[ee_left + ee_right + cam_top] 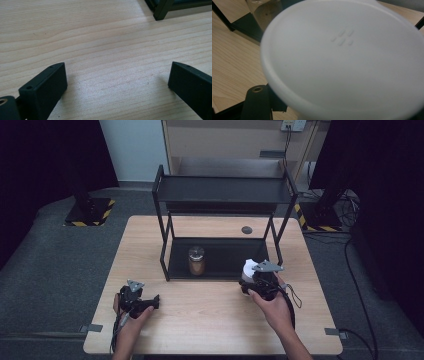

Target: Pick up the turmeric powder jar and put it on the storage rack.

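My right gripper [256, 281] is shut on a white round container [248, 268] just in front of the black rack's [225, 190] right front leg. In the right gripper view the container's smooth white face [347, 57] is very close, with one black jaw showing at the lower left. A clear jar [196, 260] with a silver lid and brown contents stands on the rack's lower shelf, and its glass [265, 12] appears at that view's upper left. My left gripper [150, 301] rests low over the table's front left, open, with nothing between its jaws [117, 75].
The two-tier black rack takes up the middle and back of the wooden table [210, 320]; its foot [162, 10] shows ahead of the left gripper. A small dark round disc [246, 230] lies behind the rack. Dark floor and stands surround the table.
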Motion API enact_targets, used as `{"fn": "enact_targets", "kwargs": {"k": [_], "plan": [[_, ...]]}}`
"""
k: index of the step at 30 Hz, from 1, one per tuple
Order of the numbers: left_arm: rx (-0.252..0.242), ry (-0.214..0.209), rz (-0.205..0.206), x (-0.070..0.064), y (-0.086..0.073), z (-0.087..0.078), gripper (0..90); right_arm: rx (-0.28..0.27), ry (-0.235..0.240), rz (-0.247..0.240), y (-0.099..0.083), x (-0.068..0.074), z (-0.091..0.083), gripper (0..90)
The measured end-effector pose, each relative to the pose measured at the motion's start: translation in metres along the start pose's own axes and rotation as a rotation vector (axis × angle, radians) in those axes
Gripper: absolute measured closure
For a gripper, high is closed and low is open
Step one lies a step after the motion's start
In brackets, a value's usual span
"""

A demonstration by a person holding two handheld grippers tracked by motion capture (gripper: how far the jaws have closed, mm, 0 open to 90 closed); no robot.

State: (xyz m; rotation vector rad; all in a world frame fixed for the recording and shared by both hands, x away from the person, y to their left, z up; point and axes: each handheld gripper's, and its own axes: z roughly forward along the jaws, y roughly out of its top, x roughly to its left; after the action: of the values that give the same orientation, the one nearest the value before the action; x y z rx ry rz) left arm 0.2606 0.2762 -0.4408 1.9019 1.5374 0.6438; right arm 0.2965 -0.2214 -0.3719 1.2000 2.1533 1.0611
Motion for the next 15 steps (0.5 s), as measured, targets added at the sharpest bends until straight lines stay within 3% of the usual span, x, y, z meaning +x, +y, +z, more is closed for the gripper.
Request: {"fn": "enact_targets", "kwargs": {"k": [15], "plan": [[0.000,0.000,0.000,0.000,0.000,0.000,0.7,0.003,-0.011,0.021,0.015,-0.003,0.019,31.7]]}}
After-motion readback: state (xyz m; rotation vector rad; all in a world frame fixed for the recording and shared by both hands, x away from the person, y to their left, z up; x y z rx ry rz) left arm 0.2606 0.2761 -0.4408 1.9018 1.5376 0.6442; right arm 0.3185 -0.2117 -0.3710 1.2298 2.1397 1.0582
